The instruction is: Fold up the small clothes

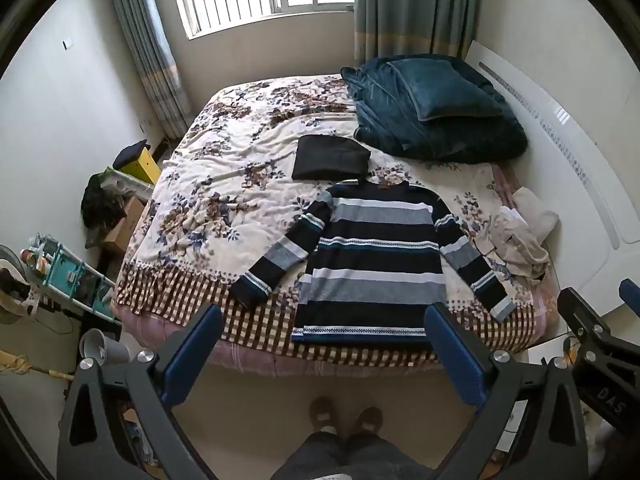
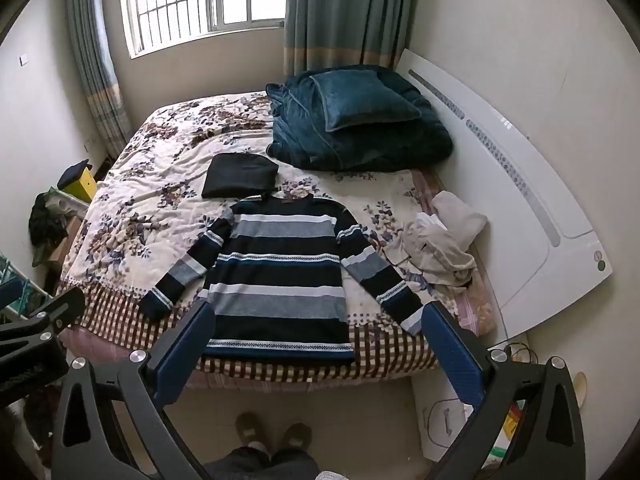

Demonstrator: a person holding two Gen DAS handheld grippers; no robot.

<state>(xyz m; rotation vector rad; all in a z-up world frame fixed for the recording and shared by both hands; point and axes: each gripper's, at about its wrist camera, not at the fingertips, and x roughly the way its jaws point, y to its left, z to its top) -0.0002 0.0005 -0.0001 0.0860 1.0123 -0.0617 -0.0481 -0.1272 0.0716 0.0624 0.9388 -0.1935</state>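
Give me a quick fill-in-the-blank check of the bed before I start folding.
1. The striped sweater lies flat with both sleeves ____.
2. The folded black garment sits just beyond its ____.
3. Both claws, left claw and right claw, are ____.

Answers: spread out; collar; open

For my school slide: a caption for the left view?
Striped sweater spread flat on the flowered bed, open left tool above.
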